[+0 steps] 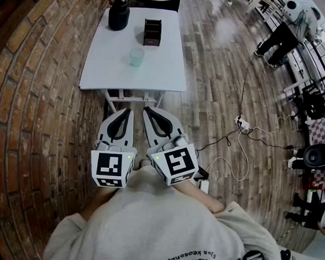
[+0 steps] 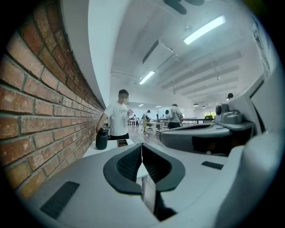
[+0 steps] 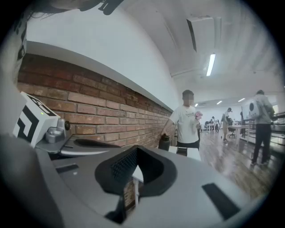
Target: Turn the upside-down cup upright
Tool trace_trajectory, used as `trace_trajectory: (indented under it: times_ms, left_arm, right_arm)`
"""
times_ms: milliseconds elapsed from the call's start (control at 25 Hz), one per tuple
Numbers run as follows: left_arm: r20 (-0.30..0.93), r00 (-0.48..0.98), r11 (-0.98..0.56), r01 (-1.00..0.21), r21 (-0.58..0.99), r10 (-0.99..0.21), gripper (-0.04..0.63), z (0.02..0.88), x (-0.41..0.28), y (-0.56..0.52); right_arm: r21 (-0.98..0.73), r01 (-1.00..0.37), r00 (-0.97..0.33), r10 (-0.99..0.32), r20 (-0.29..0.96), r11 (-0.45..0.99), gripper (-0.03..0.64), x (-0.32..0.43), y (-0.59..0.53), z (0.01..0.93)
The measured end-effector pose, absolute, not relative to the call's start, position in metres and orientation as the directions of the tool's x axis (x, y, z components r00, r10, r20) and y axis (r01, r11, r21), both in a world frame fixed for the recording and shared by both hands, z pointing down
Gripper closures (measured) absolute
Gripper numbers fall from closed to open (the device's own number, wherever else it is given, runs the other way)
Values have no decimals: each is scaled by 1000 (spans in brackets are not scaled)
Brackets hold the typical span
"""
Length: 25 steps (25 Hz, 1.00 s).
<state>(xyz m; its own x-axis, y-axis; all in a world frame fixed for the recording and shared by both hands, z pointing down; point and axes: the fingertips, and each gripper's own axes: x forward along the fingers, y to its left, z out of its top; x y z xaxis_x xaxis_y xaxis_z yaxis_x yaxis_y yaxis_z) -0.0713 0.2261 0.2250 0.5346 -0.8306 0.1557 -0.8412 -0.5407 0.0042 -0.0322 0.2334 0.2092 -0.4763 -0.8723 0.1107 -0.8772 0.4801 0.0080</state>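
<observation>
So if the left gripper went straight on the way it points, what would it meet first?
Probably the near edge of the table; the left gripper, jaws shut, aims at it. The cup stands roughly in line beyond, though height is hard to judge.

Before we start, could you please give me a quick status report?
Left gripper, right gripper shut, empty, short of table. Cup mid-table, untouched. Jug, box beyond it, nothing between.

Pale green cup [image 1: 137, 56]; white table [image 1: 103, 71]; black jug [image 1: 119, 15]; red brick wall [image 1: 38, 91].
</observation>
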Motion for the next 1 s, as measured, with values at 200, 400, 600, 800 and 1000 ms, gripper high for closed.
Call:
trace_trajectory:
  times_ms: [200,400,600,800,1000]
  left_arm:
    - [158,535,-542,-840,-2,-830,584,228,-69,220]
    - [152,543,-551,-835,-12,-826,584,225,-62,221]
    - [159,542,-551,-835,-12,-825,584,228,-58,217]
    - [167,535,-545,-838,-15,-828,584,230,-52,213]
    - [171,515,-525,-851,-15,-840,584,235,-46,210]
  right_arm:
    - [15,-880,-471,-875,110,475,611,-28,229,213]
    - [14,-882,-466,-878,109,470,611,-22,229,211]
    - [13,-882,-467,-877,113,472,611,-19,226,215]
    - [5,-880,-471,-875,110,475,611,-12,221,215]
    - [-14,-881,-471,-877,97,472,611,2,215,220]
